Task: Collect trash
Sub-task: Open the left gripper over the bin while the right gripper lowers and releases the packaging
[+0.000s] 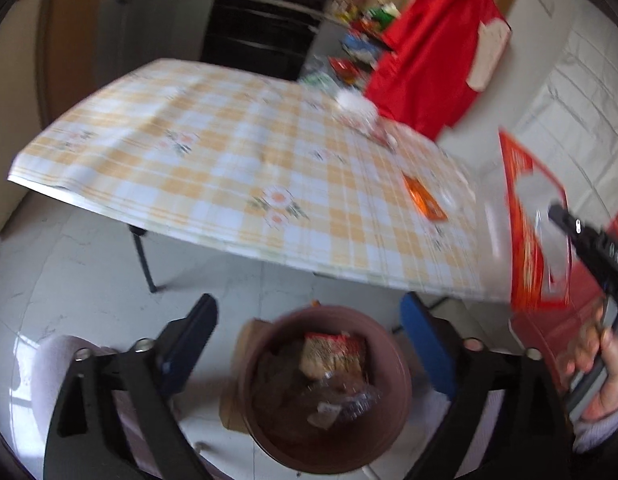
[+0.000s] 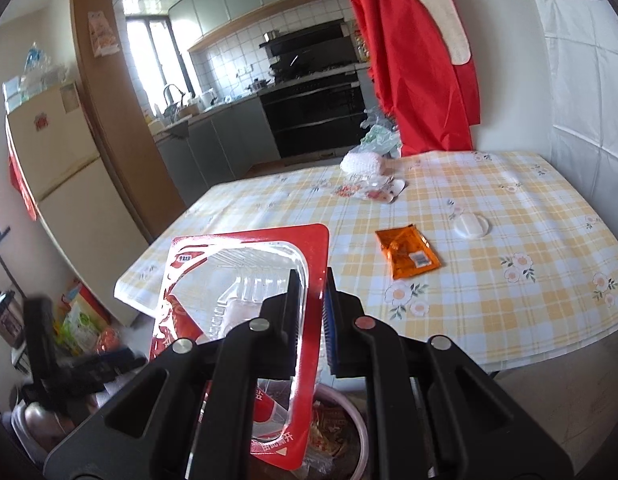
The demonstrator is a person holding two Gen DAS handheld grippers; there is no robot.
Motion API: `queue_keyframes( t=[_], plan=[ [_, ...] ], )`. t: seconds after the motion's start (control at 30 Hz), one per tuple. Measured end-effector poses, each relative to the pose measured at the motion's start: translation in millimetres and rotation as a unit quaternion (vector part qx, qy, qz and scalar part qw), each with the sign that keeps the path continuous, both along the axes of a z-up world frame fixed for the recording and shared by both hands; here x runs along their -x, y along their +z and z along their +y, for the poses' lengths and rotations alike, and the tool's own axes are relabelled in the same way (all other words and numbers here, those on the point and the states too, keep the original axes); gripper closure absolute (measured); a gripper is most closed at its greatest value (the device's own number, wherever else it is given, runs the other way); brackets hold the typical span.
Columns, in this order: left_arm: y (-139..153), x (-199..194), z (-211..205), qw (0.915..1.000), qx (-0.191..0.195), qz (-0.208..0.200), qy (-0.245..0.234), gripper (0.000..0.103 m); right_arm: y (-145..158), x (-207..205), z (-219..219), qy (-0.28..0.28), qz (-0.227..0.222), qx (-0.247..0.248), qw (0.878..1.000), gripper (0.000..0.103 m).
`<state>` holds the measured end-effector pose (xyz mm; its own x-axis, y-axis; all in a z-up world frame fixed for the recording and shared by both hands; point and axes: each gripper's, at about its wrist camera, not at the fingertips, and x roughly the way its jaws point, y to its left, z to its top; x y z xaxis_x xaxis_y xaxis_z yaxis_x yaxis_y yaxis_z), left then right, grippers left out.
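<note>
My right gripper point(image 2: 312, 280) is shut on the edge of a red and clear plastic food tray point(image 2: 237, 280) and holds it over the brown trash bin point(image 2: 361, 432) below the table's front edge. The tray also shows in the left wrist view point(image 1: 537, 232) at the right. My left gripper point(image 1: 309, 312) is open and empty above the bin point(image 1: 389, 344), which holds several wrappers. An orange sachet point(image 2: 407, 254), a white round lid point(image 2: 472, 225) and crumpled white and printed wrappers point(image 2: 369, 176) lie on the checked tablecloth point(image 2: 509, 248).
A red cloth point(image 2: 421, 60) hangs at the table's far side. A fridge point(image 2: 65, 168) stands at the left, with bags on the floor point(image 2: 85, 328) beside it. The kitchen counter and oven point(image 2: 313, 112) are behind. The table leg point(image 1: 145, 256) stands on white tiles.
</note>
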<state>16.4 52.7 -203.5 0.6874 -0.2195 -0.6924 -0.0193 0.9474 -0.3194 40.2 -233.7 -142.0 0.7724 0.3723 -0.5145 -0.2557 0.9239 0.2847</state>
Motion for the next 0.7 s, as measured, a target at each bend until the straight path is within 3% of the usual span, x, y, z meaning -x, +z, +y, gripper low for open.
queue_keyframes(
  t=[0.13, 0.27, 0.57, 0.67, 0.7],
  plan=[
    [16.0, 4.1, 22.8, 0.9978, -0.018, -0.029, 0.058, 0.006, -10.0, 3.9, 6.8, 0.016, 0.021, 0.016, 1.000, 0.089],
    [21.4, 10.4, 39.2, 0.9952, -0.011, -0.038, 0.089, 0.006, -20.0, 7.4, 17.0, 0.039, 0.043, 0.034, 0.998, 0.089],
    [20.4, 14.0, 45.3, 0.9941, -0.005, -0.038, 0.102, 0.006, -44.7, 16.5, 44.2, 0.091, 0.085, 0.073, 0.990, 0.088],
    [18.5, 14.3, 44.5, 0.9945, -0.005, -0.036, 0.098, 0.006, -52.4, 15.9, 55.8, 0.123, 0.106, 0.071, 0.984, 0.075],
    [17.8, 14.1, 44.3, 0.9946, -0.005, -0.035, 0.097, 0.006, -55.6, 16.3, 60.3, 0.135, 0.114, 0.070, 0.982, 0.058]
  ],
)
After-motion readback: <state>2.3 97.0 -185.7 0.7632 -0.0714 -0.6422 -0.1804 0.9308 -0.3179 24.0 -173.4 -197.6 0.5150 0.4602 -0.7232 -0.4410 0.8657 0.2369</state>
